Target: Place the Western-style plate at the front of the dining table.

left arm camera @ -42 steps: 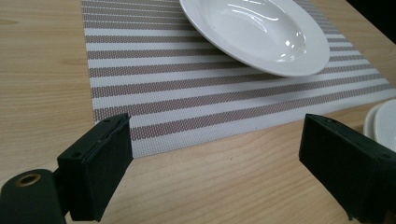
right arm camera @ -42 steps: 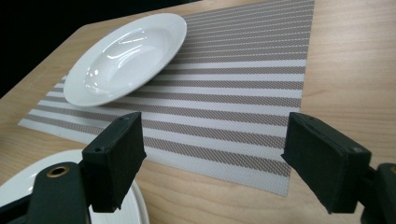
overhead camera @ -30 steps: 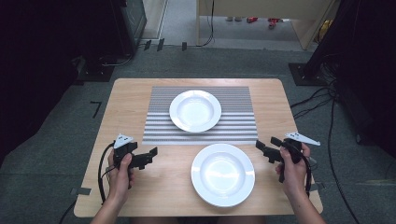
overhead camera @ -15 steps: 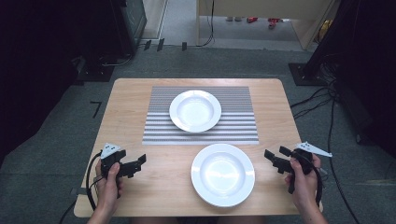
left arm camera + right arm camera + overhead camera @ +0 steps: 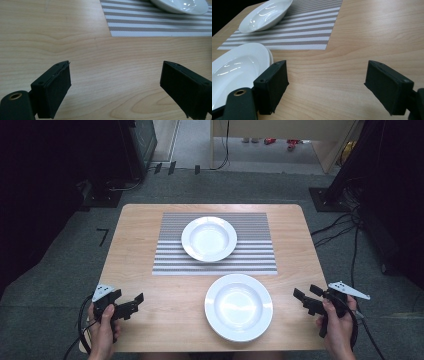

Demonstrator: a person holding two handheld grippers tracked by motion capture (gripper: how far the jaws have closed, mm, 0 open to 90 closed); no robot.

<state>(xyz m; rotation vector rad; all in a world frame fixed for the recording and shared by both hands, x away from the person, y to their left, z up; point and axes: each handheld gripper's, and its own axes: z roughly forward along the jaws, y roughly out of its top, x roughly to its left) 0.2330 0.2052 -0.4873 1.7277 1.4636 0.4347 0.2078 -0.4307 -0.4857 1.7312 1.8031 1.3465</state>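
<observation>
Wooden table [image 5: 135, 250], catalogued remotely. Near plate [image 5: 239, 306]: on bare wood between my grippers, glazed, stiff, slick, breakable, I judged; best gripped at the rim. Far plate [image 5: 209, 238]: on striped mat [image 5: 170, 255]. Left gripper [image 5: 134, 302] and right gripper [image 5: 301, 297]: jaws spread, empty.

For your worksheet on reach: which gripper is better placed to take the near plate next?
Right. The right gripper is open beside the near plate, closer than the left gripper.
</observation>
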